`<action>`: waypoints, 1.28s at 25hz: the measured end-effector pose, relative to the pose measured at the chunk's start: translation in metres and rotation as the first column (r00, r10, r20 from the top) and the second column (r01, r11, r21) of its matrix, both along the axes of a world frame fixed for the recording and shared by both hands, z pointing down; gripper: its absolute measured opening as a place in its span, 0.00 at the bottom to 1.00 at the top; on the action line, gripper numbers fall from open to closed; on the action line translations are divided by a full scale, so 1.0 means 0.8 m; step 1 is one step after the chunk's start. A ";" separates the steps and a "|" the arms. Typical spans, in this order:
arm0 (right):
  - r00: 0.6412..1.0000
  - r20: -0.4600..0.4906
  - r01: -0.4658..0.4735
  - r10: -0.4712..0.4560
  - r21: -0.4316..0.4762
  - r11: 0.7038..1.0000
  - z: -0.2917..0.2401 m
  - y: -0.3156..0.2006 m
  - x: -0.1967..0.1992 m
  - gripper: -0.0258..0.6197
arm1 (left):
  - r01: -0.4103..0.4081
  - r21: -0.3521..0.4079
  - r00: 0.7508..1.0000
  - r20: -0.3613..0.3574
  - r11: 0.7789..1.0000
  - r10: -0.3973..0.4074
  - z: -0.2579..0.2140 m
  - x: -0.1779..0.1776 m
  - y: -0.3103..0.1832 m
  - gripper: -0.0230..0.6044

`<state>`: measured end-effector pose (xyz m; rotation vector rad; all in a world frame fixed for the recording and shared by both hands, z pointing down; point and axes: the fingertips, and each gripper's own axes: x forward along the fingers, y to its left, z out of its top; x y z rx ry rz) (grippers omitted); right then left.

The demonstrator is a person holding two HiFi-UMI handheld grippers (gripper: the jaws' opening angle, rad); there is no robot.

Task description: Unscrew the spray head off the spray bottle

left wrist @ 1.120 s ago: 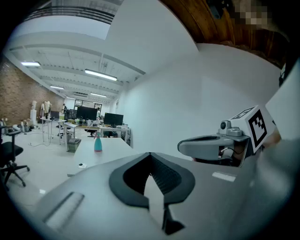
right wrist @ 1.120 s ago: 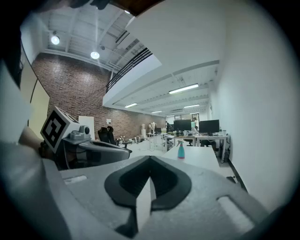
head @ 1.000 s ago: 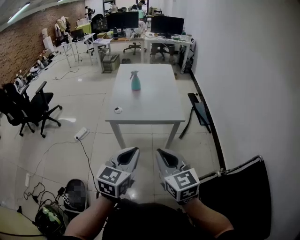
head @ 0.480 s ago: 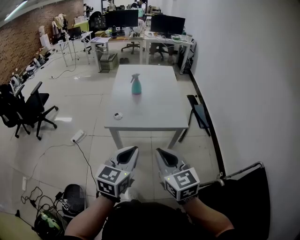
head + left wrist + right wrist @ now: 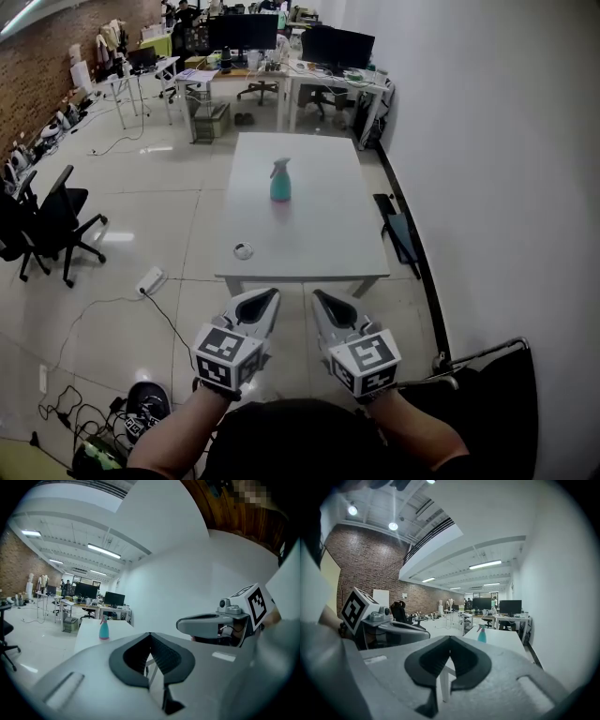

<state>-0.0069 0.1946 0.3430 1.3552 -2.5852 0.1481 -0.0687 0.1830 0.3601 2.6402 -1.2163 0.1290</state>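
Note:
A teal spray bottle [image 5: 280, 180] with a pale spray head stands upright near the middle of a white table [image 5: 328, 244]. It shows small in the left gripper view [image 5: 103, 629] and in the right gripper view [image 5: 481, 634]. My left gripper [image 5: 267, 298] and right gripper [image 5: 322, 303] hang side by side over the floor, short of the table's near edge and well away from the bottle. Both are shut with nothing between the jaws.
A small round white object [image 5: 244, 250] lies near the table's front left corner. A white wall [image 5: 487, 169] runs along the right. Black office chairs [image 5: 47, 225] stand at the left, desks with monitors [image 5: 281, 37] at the back, cables [image 5: 112, 309] on the floor.
The view has advanced toward the table, so table and bottle sit lower and larger in the picture. Both grippers stay shut in the same spot before me.

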 end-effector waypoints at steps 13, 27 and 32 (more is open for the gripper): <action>0.999 -0.036 0.040 -0.040 -0.010 0.999 0.001 -0.054 -0.035 0.03 | 0.041 -0.022 0.999 -0.028 0.999 -0.041 0.007 -0.034 -0.053 0.06; 0.991 0.015 0.137 -0.137 -0.035 0.990 0.018 -0.154 -0.005 0.03 | 0.136 -0.051 0.991 0.020 0.989 -0.135 0.023 -0.005 -0.141 0.06; 0.988 0.023 0.151 -0.151 -0.046 0.987 0.014 -0.199 0.026 0.03 | 0.159 -0.059 0.987 0.036 0.986 -0.157 0.023 0.024 -0.182 0.06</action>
